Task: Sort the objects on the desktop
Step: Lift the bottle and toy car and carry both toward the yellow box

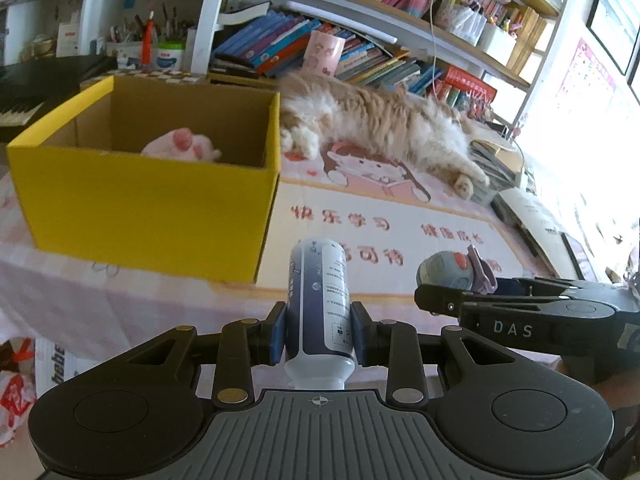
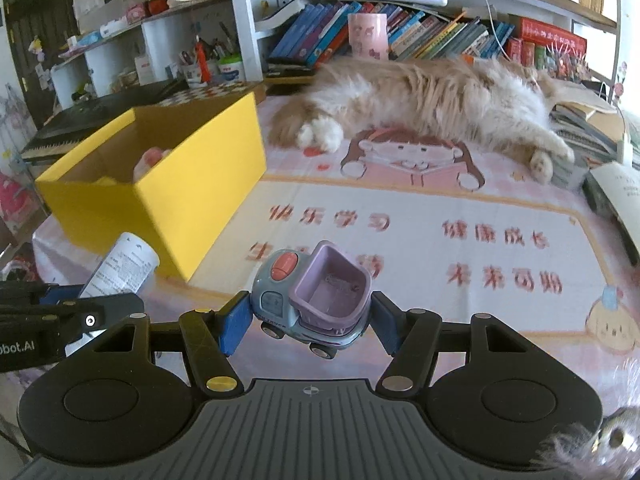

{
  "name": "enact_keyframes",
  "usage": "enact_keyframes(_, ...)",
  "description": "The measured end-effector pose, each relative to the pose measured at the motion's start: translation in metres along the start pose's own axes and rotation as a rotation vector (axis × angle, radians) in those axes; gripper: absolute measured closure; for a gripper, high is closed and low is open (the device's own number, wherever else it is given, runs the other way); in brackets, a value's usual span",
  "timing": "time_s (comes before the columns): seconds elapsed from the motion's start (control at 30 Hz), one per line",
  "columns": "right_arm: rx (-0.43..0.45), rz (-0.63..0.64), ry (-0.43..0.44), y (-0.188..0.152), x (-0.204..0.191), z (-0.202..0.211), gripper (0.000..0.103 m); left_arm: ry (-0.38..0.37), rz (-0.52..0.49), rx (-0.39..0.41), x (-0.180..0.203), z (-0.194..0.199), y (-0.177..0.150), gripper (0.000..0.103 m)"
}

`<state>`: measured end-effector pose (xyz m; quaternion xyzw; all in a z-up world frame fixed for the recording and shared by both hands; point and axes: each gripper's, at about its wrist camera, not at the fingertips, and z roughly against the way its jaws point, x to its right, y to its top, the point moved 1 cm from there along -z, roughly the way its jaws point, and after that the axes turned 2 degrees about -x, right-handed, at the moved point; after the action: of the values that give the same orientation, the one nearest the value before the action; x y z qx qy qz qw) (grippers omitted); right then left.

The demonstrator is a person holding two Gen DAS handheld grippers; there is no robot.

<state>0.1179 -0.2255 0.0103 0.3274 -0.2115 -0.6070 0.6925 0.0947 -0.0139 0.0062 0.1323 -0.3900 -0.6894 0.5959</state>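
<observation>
white-and-blue bottle (image 1: 320, 304) clenched in left jaws — grey-blue toy truck (image 2: 312, 300), lilac tipper, in right jaws

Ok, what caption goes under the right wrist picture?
Right gripper carries a toy truck toward the yellow box.

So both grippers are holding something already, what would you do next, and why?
Probably carry the bottle in the left hand-held gripper on over the open yellow box and let go there. The box sits nearest that side, and the right hand-held gripper with the toy truck can follow.
</observation>
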Motion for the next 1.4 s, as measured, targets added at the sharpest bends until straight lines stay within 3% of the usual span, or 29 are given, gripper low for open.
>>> enact_keyframes(0.47,-0.035,-0.016,0.020,-0.034,-0.035,0.022,0.043,0.008,0.014,-0.003,-0.014,0.034,-0.029,0.072)
enact_keyframes(0.93,-0.045,0.129,0.116,-0.032,-0.086,0.019,0.043,0.098,0.131,0.066,-0.048,0.068,-0.043,0.072)
enact_keyframes(1.17,-0.025,0.211,0.174,-0.021,-0.106,0.017,0.043,0.141,0.150,0.095,-0.061,0.075,-0.034,0.072)
enact_keyframes(1.4,0.019,0.192,0.200,0.007,-0.106,0.011,0.042,0.180,0.154,0.180,-0.071,0.077,-0.002,0.072)
